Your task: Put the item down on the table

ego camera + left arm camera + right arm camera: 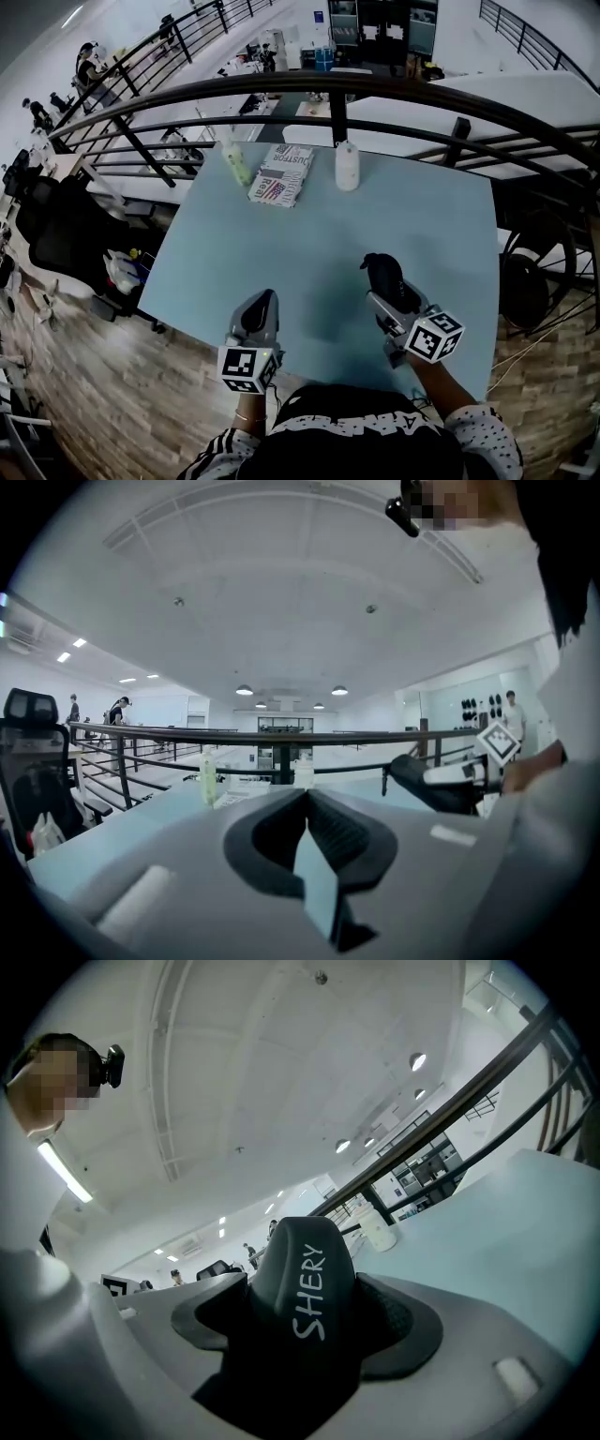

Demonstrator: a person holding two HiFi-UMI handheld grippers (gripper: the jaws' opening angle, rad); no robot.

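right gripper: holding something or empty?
Holding. In the right gripper view, the right gripper is shut on a black item marked SHERY, with a jaw against each side.

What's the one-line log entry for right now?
right gripper: jaws shut on black item marked SHERY | left gripper: jaws together, empty | item: over table, not yet released

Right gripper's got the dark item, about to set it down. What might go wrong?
The dark item sticks out well past the jaws of the right gripper, so it may topple when released. The spot seems close to the table's near edge; it might roll off.
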